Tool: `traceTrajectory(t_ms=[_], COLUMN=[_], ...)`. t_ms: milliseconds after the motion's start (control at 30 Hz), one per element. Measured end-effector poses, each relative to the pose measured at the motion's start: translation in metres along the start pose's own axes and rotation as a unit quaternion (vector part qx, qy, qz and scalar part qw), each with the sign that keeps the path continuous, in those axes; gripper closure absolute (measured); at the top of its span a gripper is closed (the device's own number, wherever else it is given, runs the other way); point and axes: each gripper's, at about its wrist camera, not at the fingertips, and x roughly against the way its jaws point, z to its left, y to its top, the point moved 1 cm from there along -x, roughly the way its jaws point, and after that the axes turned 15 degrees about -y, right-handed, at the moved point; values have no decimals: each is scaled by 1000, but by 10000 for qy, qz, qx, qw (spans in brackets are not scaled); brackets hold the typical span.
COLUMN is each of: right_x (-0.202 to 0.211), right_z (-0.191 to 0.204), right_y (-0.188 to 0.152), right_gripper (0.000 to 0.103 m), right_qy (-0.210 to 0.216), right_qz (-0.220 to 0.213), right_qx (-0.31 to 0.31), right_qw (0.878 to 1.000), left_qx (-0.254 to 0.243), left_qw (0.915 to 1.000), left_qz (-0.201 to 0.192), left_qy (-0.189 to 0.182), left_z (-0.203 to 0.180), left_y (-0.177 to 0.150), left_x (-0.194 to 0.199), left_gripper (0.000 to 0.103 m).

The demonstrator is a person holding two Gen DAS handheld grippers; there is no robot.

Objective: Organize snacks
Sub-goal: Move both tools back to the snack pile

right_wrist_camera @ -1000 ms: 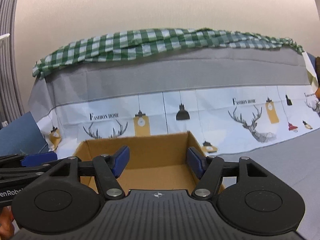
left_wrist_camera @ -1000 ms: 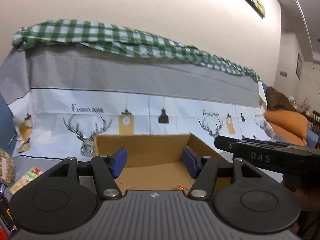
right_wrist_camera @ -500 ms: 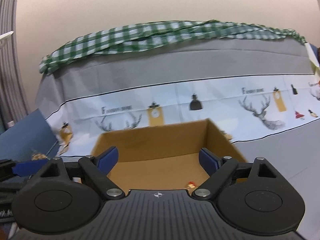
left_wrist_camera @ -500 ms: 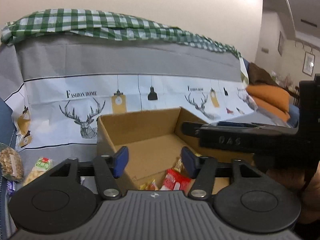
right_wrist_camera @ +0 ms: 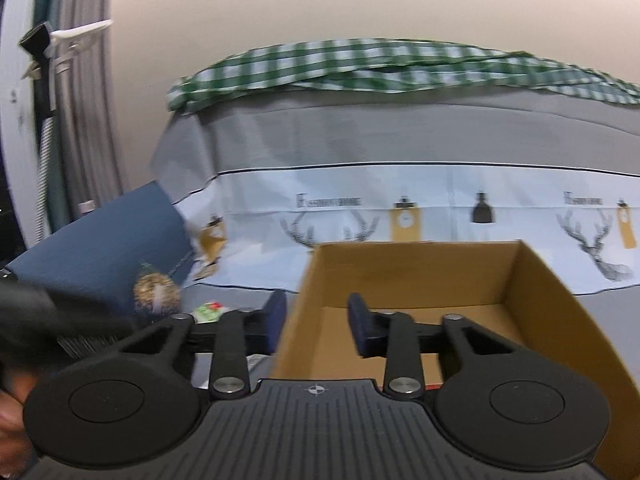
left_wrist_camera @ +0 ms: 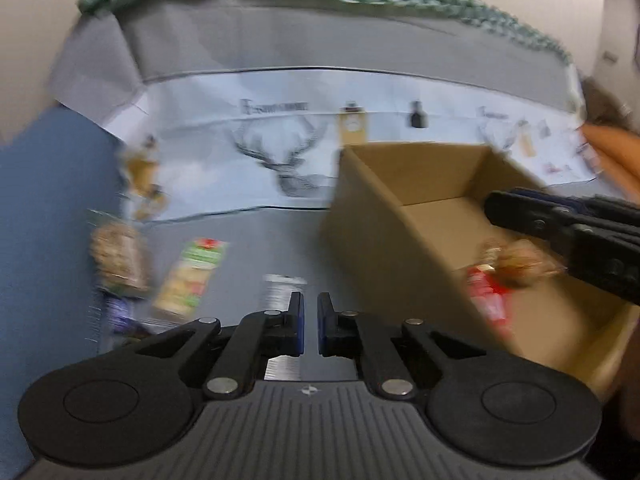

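snacks (left_wrist_camera: 188, 276): crinkly packets, left of box on grey cloth, some inside | box (left_wrist_camera: 436, 184): open brown cardboard | left gripper (left_wrist_camera: 311, 322): just pressed together, empty | right gripper (right_wrist_camera: 316, 324): closing, straddles near-left box wall (right_wrist_camera: 296, 320), not pinching

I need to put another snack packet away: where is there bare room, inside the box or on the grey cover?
The far half of the brown cardboard box floor is bare. Its near right corner is crowded by the red packet and a brownish one. Left of the box, grey cover lies free between it and the green-yellow packet.
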Motion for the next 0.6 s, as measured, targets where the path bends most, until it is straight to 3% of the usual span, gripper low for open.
traceTrajectory(t_ms=[100,367,467,600], right_x=[-2,-6,-10,-16], right_z=[21,69,87,114], right_y=[-2,-7,-12,-22], right_gripper=[73,73,73,73], right_qy=[204,783,959,1052], right_qz=[30,169,322,507], right_qx=[90,51,81,270], right_qw=[9997,9968,9948,9928], left_qx=[299,1047,1496,2239], left_qw=[9994,9926,9841,9666], left_qz=[-191,-325,-396,-594], left_qy=[-58,513,869,1101], left_z=[13,48,67,99], left_y=[4,10,8,4], left_x=[5,12,19,31], left_gripper=[96,96,95,95])
